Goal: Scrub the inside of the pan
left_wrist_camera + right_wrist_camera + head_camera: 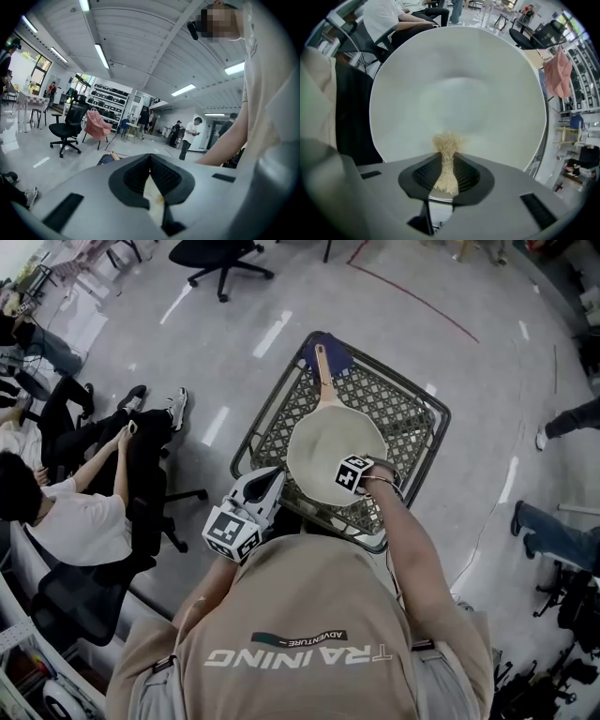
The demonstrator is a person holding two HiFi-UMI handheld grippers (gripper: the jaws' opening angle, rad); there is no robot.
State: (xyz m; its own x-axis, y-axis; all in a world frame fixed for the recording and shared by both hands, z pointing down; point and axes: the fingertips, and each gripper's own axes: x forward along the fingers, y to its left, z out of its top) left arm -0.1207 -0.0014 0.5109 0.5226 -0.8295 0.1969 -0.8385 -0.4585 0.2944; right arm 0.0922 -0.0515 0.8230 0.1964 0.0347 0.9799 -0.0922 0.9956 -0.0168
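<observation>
Our tan shirt point(309, 634) fills the foreground, then the wire cart point(417, 418) with the pan point(328, 451) lying on it. Left gripper point(150, 166) is clamped on the pan's near rim; right gripper point(447, 176) pinches a straw-coloured scrubber point(446, 143), aimed down into the pan. Scrubbing step, we reckon: next needs pressing down and rubbing around.

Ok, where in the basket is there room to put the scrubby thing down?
Free: bare mesh of the basket between the pan and its right rim, and the far corner right of the pan's handle. Crowded: the near edge, where the left gripper grips the pan and the right gripper holds the scrubber.
</observation>
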